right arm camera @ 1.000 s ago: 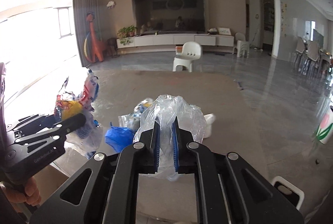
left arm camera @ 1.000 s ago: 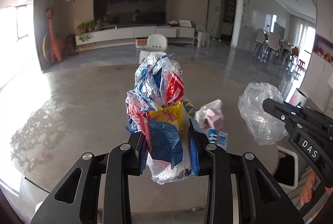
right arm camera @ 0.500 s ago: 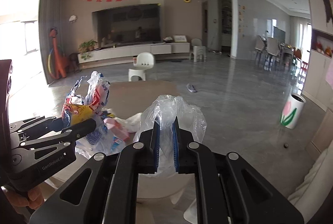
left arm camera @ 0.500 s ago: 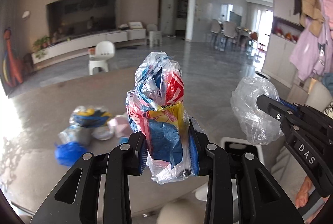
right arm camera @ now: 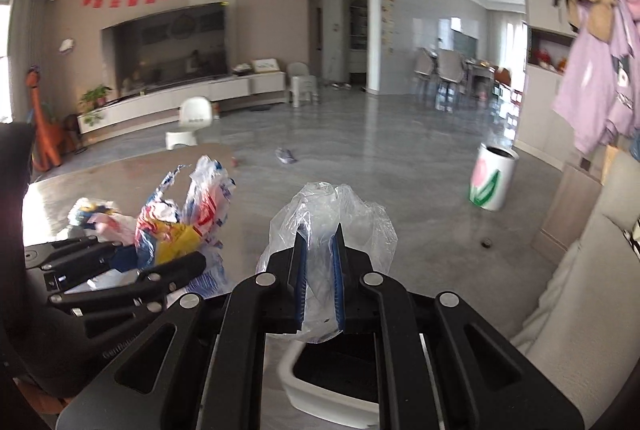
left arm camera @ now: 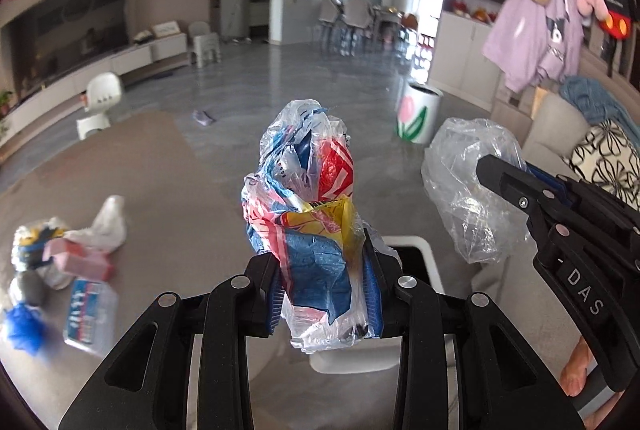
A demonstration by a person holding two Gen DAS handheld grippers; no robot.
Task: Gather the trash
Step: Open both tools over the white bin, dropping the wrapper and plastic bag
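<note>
My left gripper is shut on a crumpled bundle of coloured wrappers, red, blue and yellow, held upright in the air. My right gripper is shut on a clear plastic bag, also held in the air. Each gripper shows in the other's view: the right one with its clear bag at the right, the left one with its wrappers at the left. A white bin with a dark inside sits right below both grippers; its rim shows in the left wrist view.
More trash lies on the brown table at the left: a pink pack, a blue-and-white pack, a blue scrap. A white bin with a tulip stands on the floor. A sofa is at the right.
Both grippers have swung to the right, away from the table, each still holding its trash. The trash pile has slid to the left of view and the white bin has come in below.
</note>
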